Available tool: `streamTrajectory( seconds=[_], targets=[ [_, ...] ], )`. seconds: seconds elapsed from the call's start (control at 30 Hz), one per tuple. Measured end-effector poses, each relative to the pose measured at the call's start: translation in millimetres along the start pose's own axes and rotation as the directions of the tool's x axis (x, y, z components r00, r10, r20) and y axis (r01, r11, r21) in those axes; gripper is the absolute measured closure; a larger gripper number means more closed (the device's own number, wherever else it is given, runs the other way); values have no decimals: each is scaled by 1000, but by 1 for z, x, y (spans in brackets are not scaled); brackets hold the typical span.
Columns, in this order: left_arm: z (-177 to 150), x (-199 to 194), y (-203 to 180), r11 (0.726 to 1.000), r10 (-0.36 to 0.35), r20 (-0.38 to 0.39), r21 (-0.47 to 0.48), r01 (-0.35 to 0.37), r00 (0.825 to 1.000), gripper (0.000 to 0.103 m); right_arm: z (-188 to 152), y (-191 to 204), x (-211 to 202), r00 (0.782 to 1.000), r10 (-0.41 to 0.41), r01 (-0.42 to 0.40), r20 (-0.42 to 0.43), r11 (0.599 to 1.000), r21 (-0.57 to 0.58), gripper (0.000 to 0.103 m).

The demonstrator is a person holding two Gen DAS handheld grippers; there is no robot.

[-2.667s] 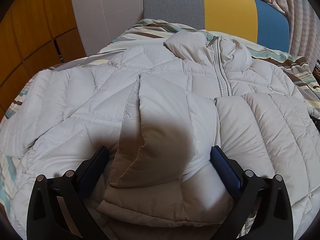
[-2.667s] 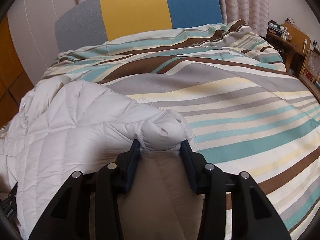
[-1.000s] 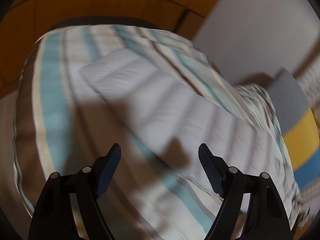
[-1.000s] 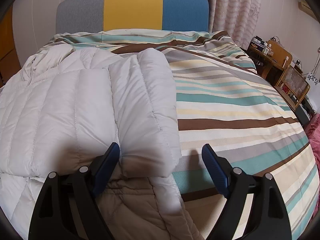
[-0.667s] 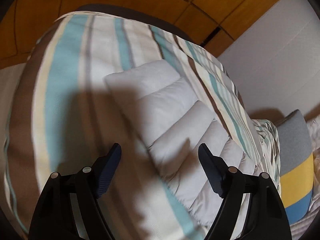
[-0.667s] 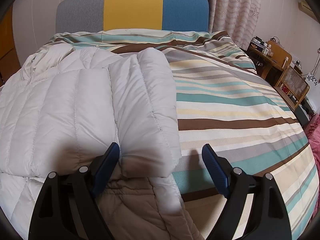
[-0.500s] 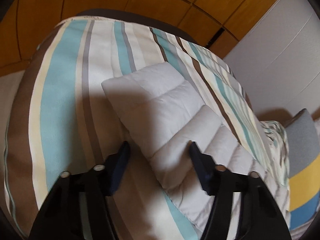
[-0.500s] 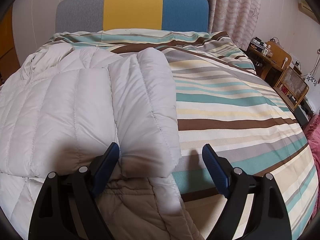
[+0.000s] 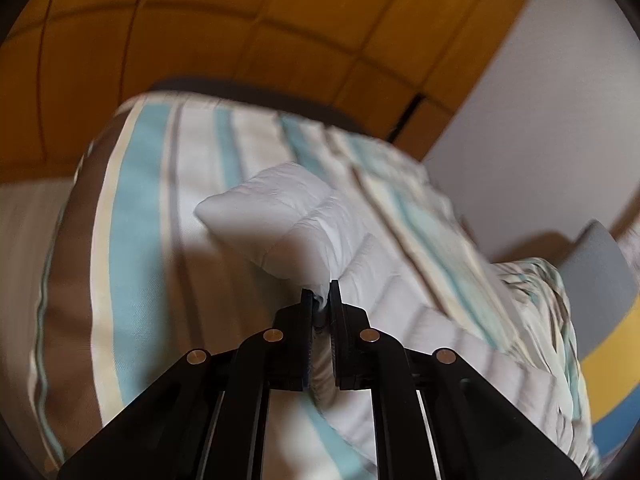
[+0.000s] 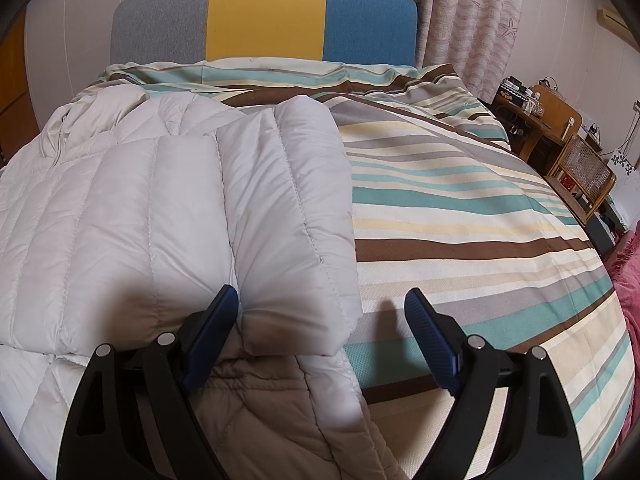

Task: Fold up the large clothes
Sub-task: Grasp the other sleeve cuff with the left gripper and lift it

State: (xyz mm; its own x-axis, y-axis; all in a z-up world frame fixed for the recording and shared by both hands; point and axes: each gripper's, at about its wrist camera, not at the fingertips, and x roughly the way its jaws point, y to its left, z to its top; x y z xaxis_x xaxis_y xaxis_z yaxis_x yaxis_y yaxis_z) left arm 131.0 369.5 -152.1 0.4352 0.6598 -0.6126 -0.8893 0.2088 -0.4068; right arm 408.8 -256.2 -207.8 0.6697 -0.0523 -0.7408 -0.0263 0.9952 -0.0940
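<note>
A pale grey quilted puffer jacket (image 10: 132,216) lies on the striped bed. Its right sleeve (image 10: 292,216) is folded over the body. My right gripper (image 10: 320,332) is open, its jaws either side of that sleeve's cuff end, holding nothing. In the left wrist view my left gripper (image 9: 320,304) is shut on the edge of the jacket's left sleeve (image 9: 288,224), near its cuff end, which stands a little off the striped cover.
The striped duvet (image 10: 460,208) covers the bed, bare to the right of the jacket. A grey, yellow and blue headboard (image 10: 264,16) stands at the back. Wooden furniture (image 10: 560,136) is at the far right. Orange wooden panels (image 9: 240,32) lie beyond the bed's left edge.
My left gripper has closed from wide open onto the left sleeve's edge near the cuff. The right gripper, open over the folded right sleeve, has not moved.
</note>
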Motion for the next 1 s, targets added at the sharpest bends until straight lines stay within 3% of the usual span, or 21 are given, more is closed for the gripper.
streamTrajectory(
  seconds=[0.17,0.47,0.73,1.0],
  targets=[
    [-13,-38,-41,981,-113,46,166,104,992,96,0,0,0,1000,1,-1,0,1000,1,18],
    [-60,-88,-105,886,-282,-7,382,263,959,95,0,0,0,1000,2,-2,0,1000,1,18],
    [-115,-131,-154,758,-394,-63,542,363,917,96,0,1,-2,1000,-7,7,3,1000,-6,18],
    [-177,-166,-195,603,-460,-147,672,429,876,95,1,2,-3,1000,-3,3,3,1000,-2,18]
  ],
)
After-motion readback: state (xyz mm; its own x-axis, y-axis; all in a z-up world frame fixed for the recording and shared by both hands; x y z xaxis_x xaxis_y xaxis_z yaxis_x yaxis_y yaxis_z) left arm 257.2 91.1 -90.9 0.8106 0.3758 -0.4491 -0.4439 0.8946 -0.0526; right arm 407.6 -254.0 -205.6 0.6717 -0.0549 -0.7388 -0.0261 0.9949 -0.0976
